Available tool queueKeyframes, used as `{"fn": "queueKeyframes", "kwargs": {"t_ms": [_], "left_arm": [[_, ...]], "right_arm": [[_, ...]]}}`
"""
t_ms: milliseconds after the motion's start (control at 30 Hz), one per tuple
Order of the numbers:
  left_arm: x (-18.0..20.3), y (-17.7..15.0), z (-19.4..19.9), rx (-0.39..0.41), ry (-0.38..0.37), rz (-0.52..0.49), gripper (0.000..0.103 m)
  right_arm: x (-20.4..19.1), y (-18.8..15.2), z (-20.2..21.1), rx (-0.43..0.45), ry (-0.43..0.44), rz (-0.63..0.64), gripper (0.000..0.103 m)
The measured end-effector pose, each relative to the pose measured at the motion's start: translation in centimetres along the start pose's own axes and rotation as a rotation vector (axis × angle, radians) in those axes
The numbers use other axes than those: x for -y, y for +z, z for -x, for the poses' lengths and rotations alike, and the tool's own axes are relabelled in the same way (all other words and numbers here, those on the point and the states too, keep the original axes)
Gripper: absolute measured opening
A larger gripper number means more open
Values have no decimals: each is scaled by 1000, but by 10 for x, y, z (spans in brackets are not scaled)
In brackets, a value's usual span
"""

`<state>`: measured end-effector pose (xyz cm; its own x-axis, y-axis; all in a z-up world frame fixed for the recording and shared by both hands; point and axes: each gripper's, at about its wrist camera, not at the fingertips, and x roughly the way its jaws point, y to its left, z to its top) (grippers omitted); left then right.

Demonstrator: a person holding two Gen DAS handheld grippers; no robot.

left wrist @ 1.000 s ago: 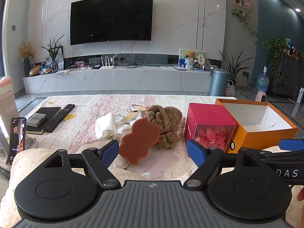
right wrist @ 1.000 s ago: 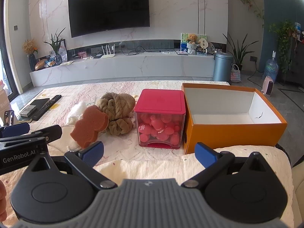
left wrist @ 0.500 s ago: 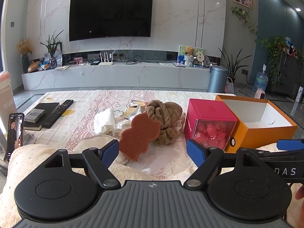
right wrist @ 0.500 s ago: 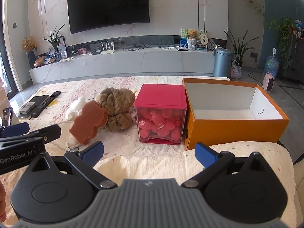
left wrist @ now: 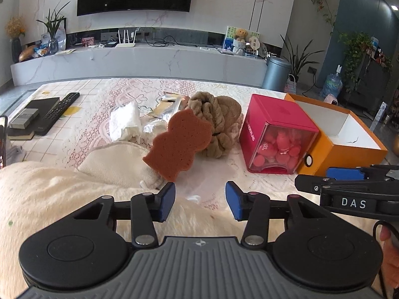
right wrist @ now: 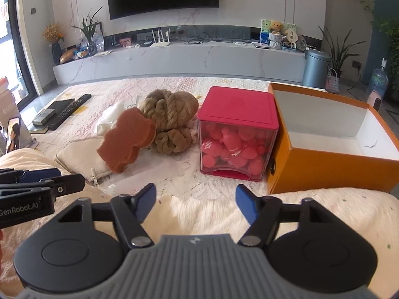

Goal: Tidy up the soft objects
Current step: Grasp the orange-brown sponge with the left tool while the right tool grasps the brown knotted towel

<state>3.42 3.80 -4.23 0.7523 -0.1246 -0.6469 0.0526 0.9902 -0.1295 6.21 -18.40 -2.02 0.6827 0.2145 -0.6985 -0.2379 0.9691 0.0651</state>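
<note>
A brown gourd-shaped sponge (left wrist: 178,144) leans on a cream cloth pouch (left wrist: 117,164), next to a brown knotted plush (left wrist: 217,122). It also shows in the right wrist view (right wrist: 126,140), with the plush (right wrist: 169,117) behind it. An open orange box (right wrist: 331,139) stands at the right, empty inside. My left gripper (left wrist: 200,200) is open and empty, just short of the sponge. My right gripper (right wrist: 195,203) is open and empty, in front of the red box (right wrist: 237,134). Both hover over a fluffy cream blanket (left wrist: 49,199).
The red-lidded clear box (left wrist: 276,134) holds pink soft pieces. A white tissue (left wrist: 124,122) and foil wrappers (left wrist: 164,109) lie behind the sponge. A remote (left wrist: 58,111), a black book and a phone (right wrist: 13,137) sit at the left. The orange box (left wrist: 341,137) is at the right.
Both grippers have tilted down and moved closer to the objects. The jaws of both have narrowed but stay open. Nothing on the table has moved.
</note>
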Motion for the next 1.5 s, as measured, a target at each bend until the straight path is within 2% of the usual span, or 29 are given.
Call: {"fn": "queueKeyframes", "kwargs": {"t_ms": [67, 100, 167, 233, 367, 533, 700, 767, 1000, 1100, 1133, 1267, 1333, 1433, 1500], "left_arm": [[-6, 6, -8, 5, 10, -20, 62], [-8, 9, -11, 6, 15, -31, 70], [-13, 17, -21, 1, 12, -58, 77], [-16, 24, -35, -13, 13, -97, 90], [-19, 39, -62, -58, 29, -159, 90], [-18, 51, -103, -135, 54, -245, 90], [-16, 53, -138, -234, 97, -302, 90], [-14, 52, -145, -256, 93, -324, 93], [-2, 45, -155, -301, 72, -409, 93], [-7, 45, -158, -330, 43, -372, 78], [-9, 47, -157, -324, 32, -354, 71], [-15, 50, -140, -291, 1, -309, 58], [-19, 51, -129, -284, -28, -265, 46], [-30, 51, -107, -253, -37, -192, 38], [-38, 53, -91, -224, -29, -127, 38]], "right_arm": [[-2, 4, -13, -18, 16, 8, 57], [-3, 7, -19, -26, 24, 9, 56], [-5, 14, -34, -39, 36, 11, 56], [-9, 23, -49, -52, 49, 22, 56], [-19, 40, -80, -74, 90, 54, 46], [-30, 52, -109, -87, 100, 133, 46], [-23, 52, -132, -141, 112, 136, 45], [-22, 50, -136, -151, 116, 134, 45], [-13, 46, -145, -172, 112, 97, 44], [-12, 45, -145, -171, 118, 93, 44], [-13, 45, -144, -168, 120, 99, 44], [-17, 45, -142, -163, 125, 113, 44], [-18, 45, -140, -155, 135, 118, 44], [-23, 47, -135, -133, 151, 142, 44], [-27, 48, -133, -122, 161, 159, 44]]}}
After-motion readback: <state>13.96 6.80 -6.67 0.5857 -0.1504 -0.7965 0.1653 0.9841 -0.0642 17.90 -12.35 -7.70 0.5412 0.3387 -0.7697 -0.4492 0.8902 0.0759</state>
